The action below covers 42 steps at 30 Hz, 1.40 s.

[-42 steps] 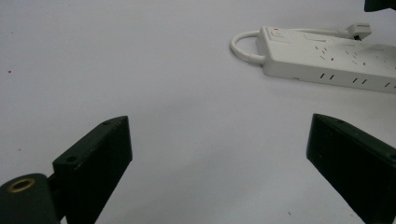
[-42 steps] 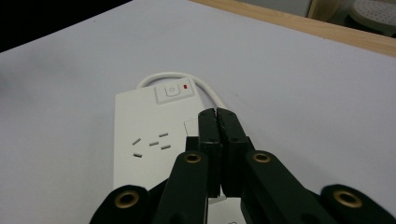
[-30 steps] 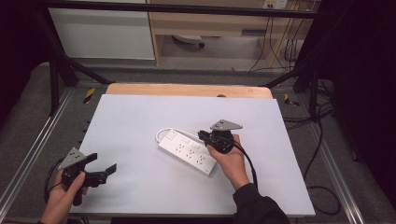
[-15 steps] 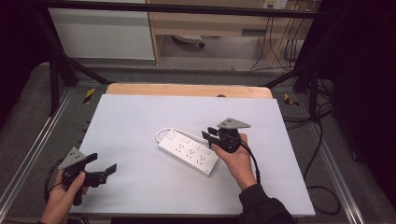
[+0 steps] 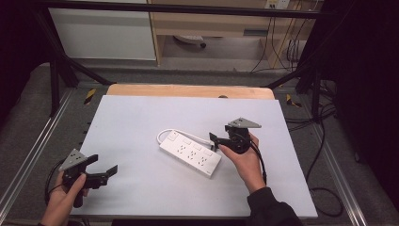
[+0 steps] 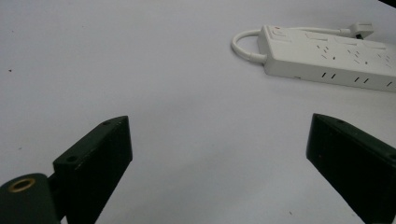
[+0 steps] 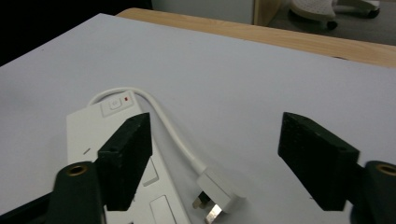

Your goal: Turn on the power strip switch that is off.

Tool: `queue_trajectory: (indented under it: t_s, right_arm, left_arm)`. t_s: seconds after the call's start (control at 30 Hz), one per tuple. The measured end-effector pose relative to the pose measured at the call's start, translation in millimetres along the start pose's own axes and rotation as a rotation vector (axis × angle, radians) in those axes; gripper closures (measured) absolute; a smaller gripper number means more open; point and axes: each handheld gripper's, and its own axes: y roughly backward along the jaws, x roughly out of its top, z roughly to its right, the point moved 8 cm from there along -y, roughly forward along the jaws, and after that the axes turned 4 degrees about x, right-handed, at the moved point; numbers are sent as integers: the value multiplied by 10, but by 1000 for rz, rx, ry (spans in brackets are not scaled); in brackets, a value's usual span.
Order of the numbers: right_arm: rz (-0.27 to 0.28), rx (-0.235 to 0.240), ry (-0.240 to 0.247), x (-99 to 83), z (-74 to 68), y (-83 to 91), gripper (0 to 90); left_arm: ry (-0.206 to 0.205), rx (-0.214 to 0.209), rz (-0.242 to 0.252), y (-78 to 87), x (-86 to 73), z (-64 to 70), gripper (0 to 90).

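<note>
White plastic power strip (image 5: 190, 153) lies mid-surface (image 5: 141, 117), its plug (image 7: 215, 193) between the spread jaws of the right claw (image 5: 217, 140) at its far-right end; left claw (image 5: 104, 165), jaws apart, well left of it

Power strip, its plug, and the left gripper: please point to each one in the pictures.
Power strip (image 5: 190, 153), high view, on its top face.
Plug (image 7: 218, 191), right gripper view, on its white body.
Left gripper (image 5: 101, 166), high view, between its open jaws.
</note>
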Motion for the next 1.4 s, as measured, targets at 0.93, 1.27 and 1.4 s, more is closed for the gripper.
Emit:
queue_trajectory:
  t_s: [0.93, 1.27, 1.4]
  right_arm:
    - [110, -77, -61, -374, 584, 785, 36]
    - [52, -157, -81, -761, 832, 890, 40]
    - [24, -170, -85, -874, 885, 904, 40]
  left_arm:
    - [3, 5, -6, -1, -9, -5, 71]
    - [0, 5, -3, 1, -7, -4, 71]
    - [0, 4, -4, 1, -7, -5, 71]
